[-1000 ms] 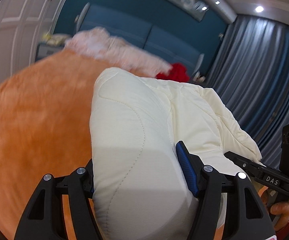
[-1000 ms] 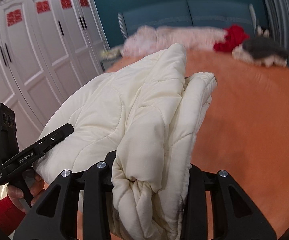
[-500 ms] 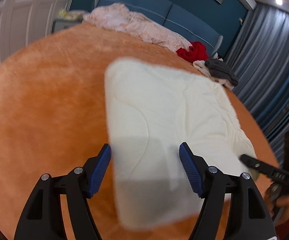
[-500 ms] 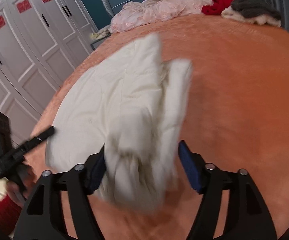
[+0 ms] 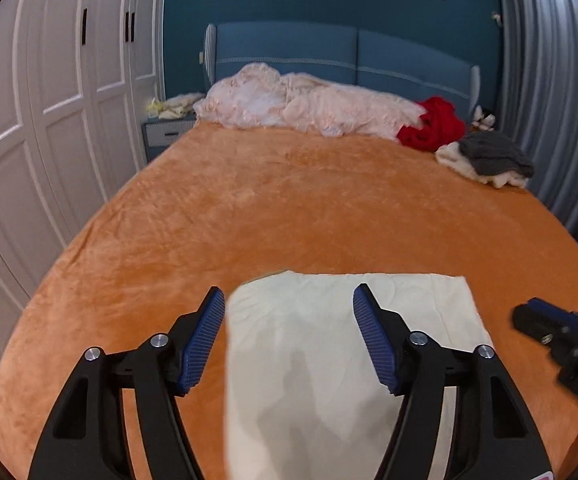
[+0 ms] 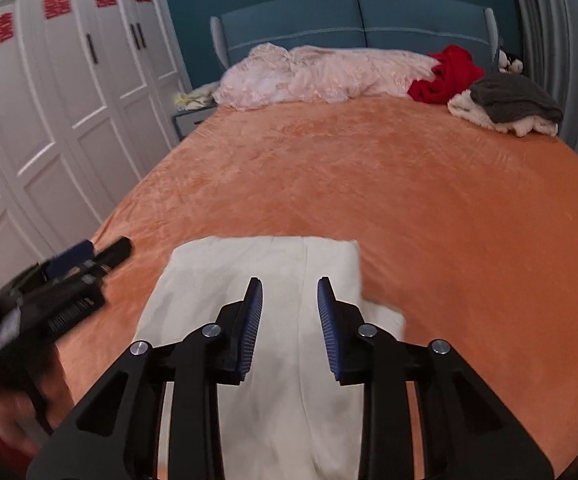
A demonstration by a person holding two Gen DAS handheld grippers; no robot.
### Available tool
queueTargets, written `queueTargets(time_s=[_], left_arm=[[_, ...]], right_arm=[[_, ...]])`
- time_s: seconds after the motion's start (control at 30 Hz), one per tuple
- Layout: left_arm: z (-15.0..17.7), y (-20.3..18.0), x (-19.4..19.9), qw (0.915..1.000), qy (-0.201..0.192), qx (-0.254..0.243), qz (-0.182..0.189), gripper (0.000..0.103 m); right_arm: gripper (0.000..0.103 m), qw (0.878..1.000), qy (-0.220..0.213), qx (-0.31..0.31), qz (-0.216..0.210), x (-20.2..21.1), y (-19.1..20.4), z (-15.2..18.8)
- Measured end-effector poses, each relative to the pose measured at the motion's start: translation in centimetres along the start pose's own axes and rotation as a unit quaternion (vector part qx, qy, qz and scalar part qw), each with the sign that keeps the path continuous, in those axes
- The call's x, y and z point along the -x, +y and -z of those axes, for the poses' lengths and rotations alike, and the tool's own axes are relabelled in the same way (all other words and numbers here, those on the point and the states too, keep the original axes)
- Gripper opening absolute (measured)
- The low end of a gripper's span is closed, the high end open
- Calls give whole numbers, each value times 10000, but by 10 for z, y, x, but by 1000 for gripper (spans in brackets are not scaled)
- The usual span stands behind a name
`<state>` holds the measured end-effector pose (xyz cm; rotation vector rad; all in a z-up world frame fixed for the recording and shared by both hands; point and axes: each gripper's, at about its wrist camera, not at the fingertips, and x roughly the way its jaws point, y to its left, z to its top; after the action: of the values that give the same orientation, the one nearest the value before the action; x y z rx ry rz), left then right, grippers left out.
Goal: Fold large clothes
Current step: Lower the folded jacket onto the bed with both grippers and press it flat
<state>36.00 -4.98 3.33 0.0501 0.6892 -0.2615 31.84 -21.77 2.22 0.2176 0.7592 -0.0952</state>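
left gripper (image 5: 289,336) wide open, empty | right gripper (image 6: 289,316) part open, empty | cream jacket (image 5: 329,360) folded at 6 o'clock on bed (image 5: 289,208) | risk: puffy padding springs fold open

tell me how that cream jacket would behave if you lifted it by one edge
The cream jacket is probably floppy: it lies soft and flat on the orange bedspread. Its padded look suggests it is light for its bulk. The fold would likely fall open.
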Motion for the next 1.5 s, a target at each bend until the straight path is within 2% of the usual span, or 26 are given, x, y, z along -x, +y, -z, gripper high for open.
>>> queueTargets(time_s=[0.17, 0.27, 0.33, 0.7, 0.87, 1.5], left_arm=[[18, -15, -73, 9978, 594, 66, -285, 60], [37, -15, -103, 9955, 889, 119, -315, 61], [45, -11, -111, 9959, 826, 275, -237, 61], [63, -25, -138, 9964, 717, 151, -418, 62], [67, -30, -146, 9962, 680, 49, -546, 62], [71, -31, -156, 9960, 643, 16, -613, 62]], right_arm=[[28, 9984, 330, 4, 469, -65, -12, 16], [28, 9979, 404, 49, 503, -88, -19, 33], [29, 9982, 343, 24, 492, -95, -22, 43], [30, 9991, 78, -204, 364, -119, -34, 63], [30, 9989, -25, -207, 410, -123, -34, 66], [30, 9981, -208, -120, 569, -127, -28, 73]])
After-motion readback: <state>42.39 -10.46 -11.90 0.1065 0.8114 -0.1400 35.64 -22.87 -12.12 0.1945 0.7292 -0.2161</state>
